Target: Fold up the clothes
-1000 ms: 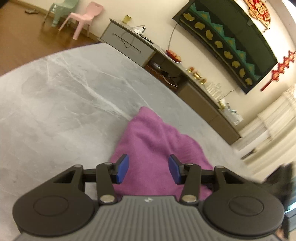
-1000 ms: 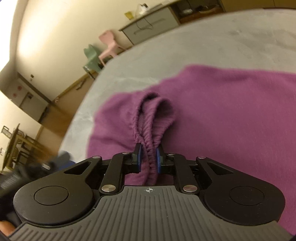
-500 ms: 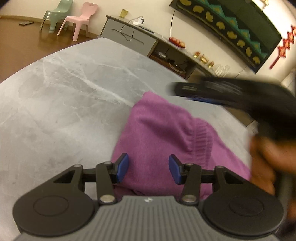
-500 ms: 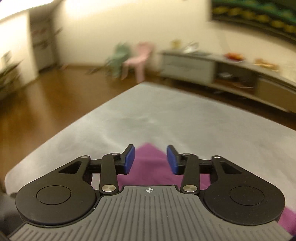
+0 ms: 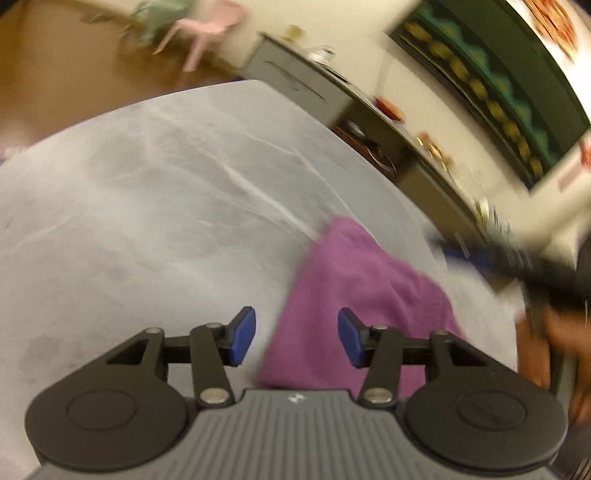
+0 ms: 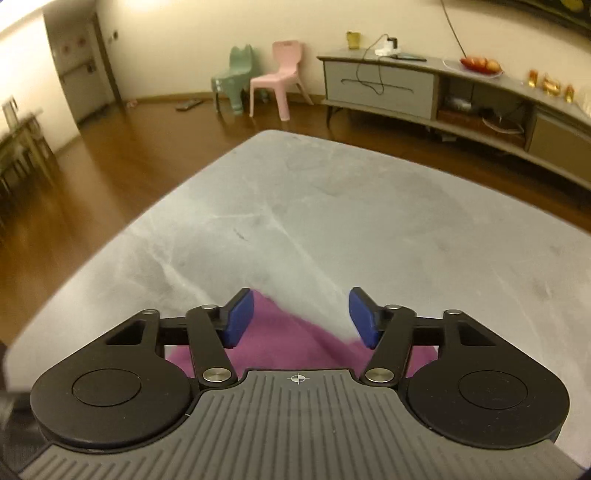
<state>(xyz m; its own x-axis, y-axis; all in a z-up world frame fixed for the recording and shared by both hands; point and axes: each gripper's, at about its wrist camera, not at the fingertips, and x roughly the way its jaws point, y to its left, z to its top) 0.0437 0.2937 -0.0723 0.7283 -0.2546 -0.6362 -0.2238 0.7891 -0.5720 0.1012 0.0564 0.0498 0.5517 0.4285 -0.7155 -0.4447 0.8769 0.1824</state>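
No words or numbers can be read in these pictures. The right gripper (image 6: 301,317) has a small white cross in a circle on its grey body, and the left gripper (image 5: 296,336) has a small white mark in the same spot, too blurry to make out. The red hanging (image 5: 554,18) on the wall may carry signs, but it is too blurred to read.
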